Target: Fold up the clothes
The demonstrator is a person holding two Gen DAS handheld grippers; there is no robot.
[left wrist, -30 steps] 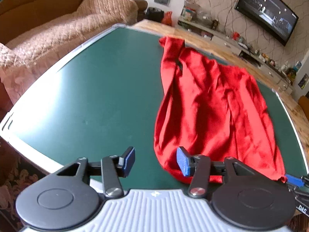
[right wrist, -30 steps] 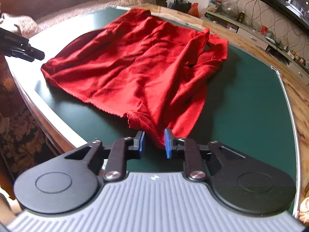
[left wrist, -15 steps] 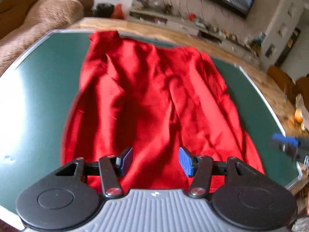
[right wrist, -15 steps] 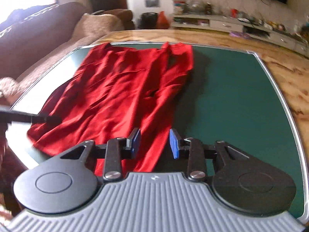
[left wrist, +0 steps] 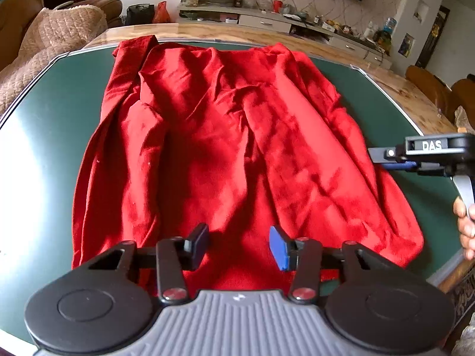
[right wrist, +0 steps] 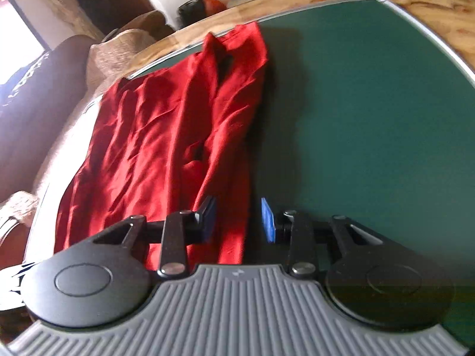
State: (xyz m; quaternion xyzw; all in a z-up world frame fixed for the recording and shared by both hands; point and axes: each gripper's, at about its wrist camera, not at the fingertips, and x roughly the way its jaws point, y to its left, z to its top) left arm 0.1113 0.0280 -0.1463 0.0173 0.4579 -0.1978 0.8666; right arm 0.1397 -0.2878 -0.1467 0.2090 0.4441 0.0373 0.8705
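Observation:
A crumpled red garment (left wrist: 237, 136) lies spread on the green table top (left wrist: 53, 112). My left gripper (left wrist: 239, 244) hovers over the garment's near hem. Its jaws are closing, apart, with cloth below the gap but none pinched. In the left wrist view my right gripper (left wrist: 383, 158) sits at the garment's right edge. In its own view the right gripper (right wrist: 237, 218) is closing, and the red garment's (right wrist: 166, 136) right edge runs through the gap beside the left pad without being pressed.
The green table top (right wrist: 356, 103) has a metal rim and a wooden border (left wrist: 207, 31). A sofa with a quilted beige cover (left wrist: 50, 38) stands at the left. A person's hand (left wrist: 464, 228) holds the right tool. A cluttered TV shelf (left wrist: 267, 17) lines the far wall.
The left gripper swung from the garment's left corner to over the middle of its near hem. The right gripper let go of the corner, widened, rolled, and now straddles the right edge.

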